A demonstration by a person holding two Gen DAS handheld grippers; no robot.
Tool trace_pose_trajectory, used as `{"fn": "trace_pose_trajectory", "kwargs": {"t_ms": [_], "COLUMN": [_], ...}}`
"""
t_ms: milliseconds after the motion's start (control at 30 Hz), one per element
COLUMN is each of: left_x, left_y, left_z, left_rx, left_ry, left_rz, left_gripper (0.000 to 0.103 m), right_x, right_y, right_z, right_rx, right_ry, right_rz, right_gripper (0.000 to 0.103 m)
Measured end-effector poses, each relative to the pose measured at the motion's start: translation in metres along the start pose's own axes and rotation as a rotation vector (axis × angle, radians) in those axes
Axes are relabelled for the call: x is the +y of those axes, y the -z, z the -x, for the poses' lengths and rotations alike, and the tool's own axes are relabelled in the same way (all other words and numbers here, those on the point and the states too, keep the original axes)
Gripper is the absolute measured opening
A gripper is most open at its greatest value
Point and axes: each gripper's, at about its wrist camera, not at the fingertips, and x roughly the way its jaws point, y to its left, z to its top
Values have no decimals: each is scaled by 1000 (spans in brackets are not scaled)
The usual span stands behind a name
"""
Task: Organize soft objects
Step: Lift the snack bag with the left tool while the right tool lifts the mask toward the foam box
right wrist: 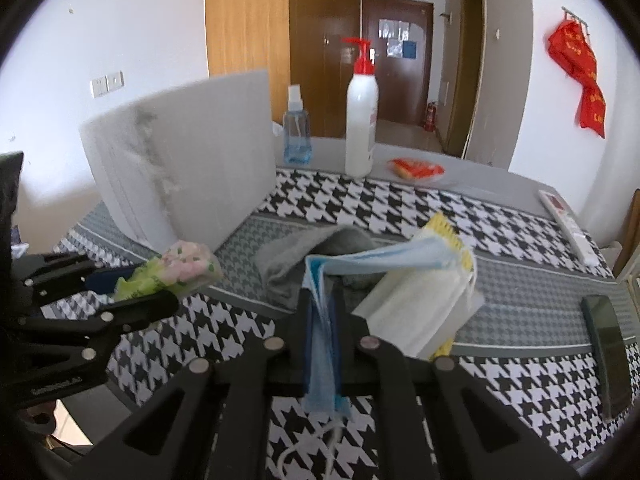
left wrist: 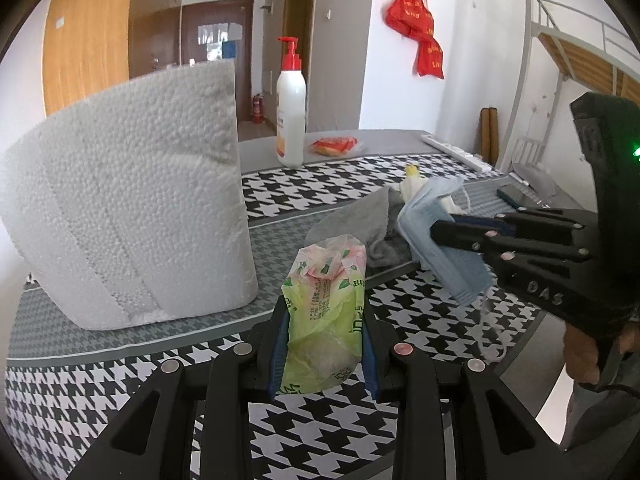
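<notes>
Tissue pack, green and pink floral wrapper, partly crumpled: clamped between the two fingers of the left gripper and held clear above the houndstooth tablecloth, just in front of the white foam box. Blue face mask, pleated, ear loop dangling below: pinched between the closed fingers of the right gripper, its free end draped across toward the cream and yellow cloth. Grey cloth, rumpled, lying on the table between the two grippers, touching or just beside the cream cloth; which of the two overlaps the other cannot be told. Foam box: upright at the left of the table, its inside hidden from both views, so any contents are unknown. Surrounding items: white pump bottle with red top, clear blue spray bottle, small red packet, white power strip, dark phone. Status, as judged: early to middle stage; two soft items are lifted and in hand but not yet placed, and the grey and cream cloths remain loose on the table, awaiting collection, presumably into the box.
</notes>
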Motion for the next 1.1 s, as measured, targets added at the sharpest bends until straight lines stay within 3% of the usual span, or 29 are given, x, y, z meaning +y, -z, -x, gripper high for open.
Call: {"fn": "trace_pose_trajectory", "kwargs": {"t_ms": [233, 433, 600, 800, 933, 1000, 1100], "left_x": [-7, -8, -6, -1, 1, 0, 0], "left_y": [-6, -7, -5, -6, -6, -6, -7], "left_z": [21, 33, 31, 28, 27, 27, 26], "left_rx": [-40, -59, -58, -59, -57, -58, -61], "left_ry": [-9, -23, -30, -26, -28, -27, -27], "left_rz": [-6, -9, -1, 12, 19, 15, 16], "left_gripper": [33, 33, 33, 33, 33, 33, 33], "right_x": [-1, -1, 4, 7, 5, 2, 1], "right_y": [-5, -1, -1, 0, 2, 3, 5], "right_z": [27, 17, 2, -16, -27, -33, -39], "right_rx": [-65, -23, 9, 59, 86, 111, 134], "right_ry": [-21, -51, -45, -49, -39, -37, -37], "right_rz": [0, -3, 17, 32, 25, 9, -4], "right_gripper": [11, 12, 41, 41, 39, 22, 10]}}
